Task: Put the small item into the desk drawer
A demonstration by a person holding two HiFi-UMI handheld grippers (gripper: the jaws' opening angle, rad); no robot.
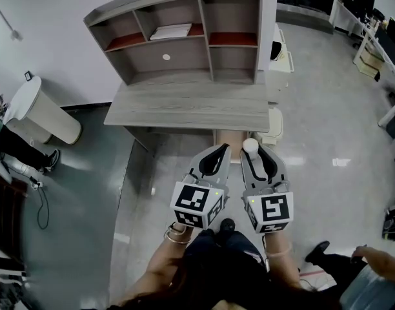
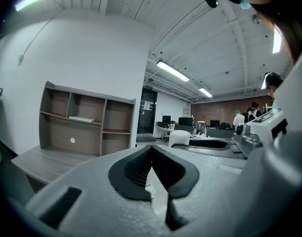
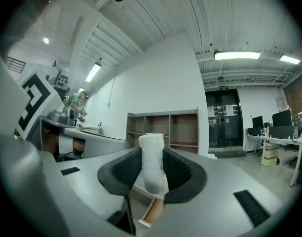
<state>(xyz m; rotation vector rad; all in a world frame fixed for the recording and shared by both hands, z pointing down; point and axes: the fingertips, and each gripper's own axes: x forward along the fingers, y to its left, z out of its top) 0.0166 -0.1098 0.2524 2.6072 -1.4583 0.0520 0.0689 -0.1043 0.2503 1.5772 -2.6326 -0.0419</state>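
Note:
A small white cylinder (image 1: 250,146) stands upright between the black pads of my right gripper (image 1: 252,150), which is shut on it; the right gripper view shows it (image 3: 152,166) pinched at mid-height. Beside it on the left, my left gripper (image 1: 219,150) is shut with nothing in it, its pads meeting at the tip (image 2: 152,149). Both are held above the floor just in front of the grey wooden desk (image 1: 184,105). Below the desk's front edge an open drawer (image 1: 231,138) shows its tan inside, right ahead of the jaws; part of the drawer (image 3: 150,212) appears under the cylinder.
A shelf hutch (image 1: 178,31) with a white sheet (image 1: 172,31) stands on the desk's back. A white bin (image 1: 46,115) is at the left, a white cabinet (image 1: 279,57) right of the desk. A person's arm (image 1: 378,263) reaches in at lower right.

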